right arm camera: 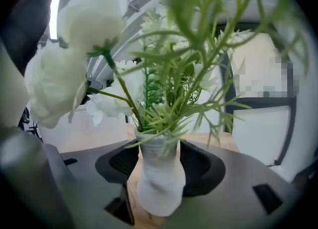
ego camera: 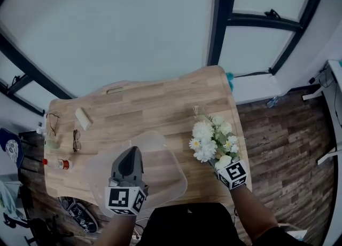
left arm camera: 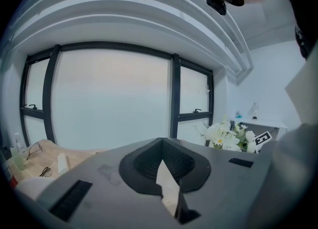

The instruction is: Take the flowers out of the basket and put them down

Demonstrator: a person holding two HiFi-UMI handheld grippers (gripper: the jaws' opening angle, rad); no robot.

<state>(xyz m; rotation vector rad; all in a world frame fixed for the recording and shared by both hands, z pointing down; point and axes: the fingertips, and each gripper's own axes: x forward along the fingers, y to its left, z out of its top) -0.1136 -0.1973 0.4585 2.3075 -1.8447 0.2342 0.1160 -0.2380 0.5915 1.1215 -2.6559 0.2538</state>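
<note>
**Q:** Where are the flowers?

**A:** At the right edge of the wooden table [ego camera: 160,106]. The flowers [ego camera: 211,138], white blooms with green sprigs, are out of the basket. The blooms point toward the far edge and the stem end toward the near right corner, at your right gripper [ego camera: 217,161].

**Q:** Is that gripper gripping them?

**A:** No. In the right gripper view your jaws stand spread with the white wrapped stem [right arm camera: 159,178] upright between them. Bare wood shows in a gap between the stem and one jaw. No view shows whether the bouquet's weight is on the tabletop.

**Q:** And the other hand?

**A:** Your left gripper [ego camera: 132,152] is at the table's near edge, over the translucent plastic basket [ego camera: 168,173]. Its jaws are pressed together on a thin pale sheet, the basket's wall, which shows as a wedge between them in the left gripper view.

**Q:** Anything else on the table?

**A:** Everything else is along the left edge, well apart from the flowers. There are two pairs of eyeglasses [ego camera: 76,140], a pale block [ego camera: 83,118] and a small bottle with a red cap [ego camera: 61,163] lying on its side.
</note>
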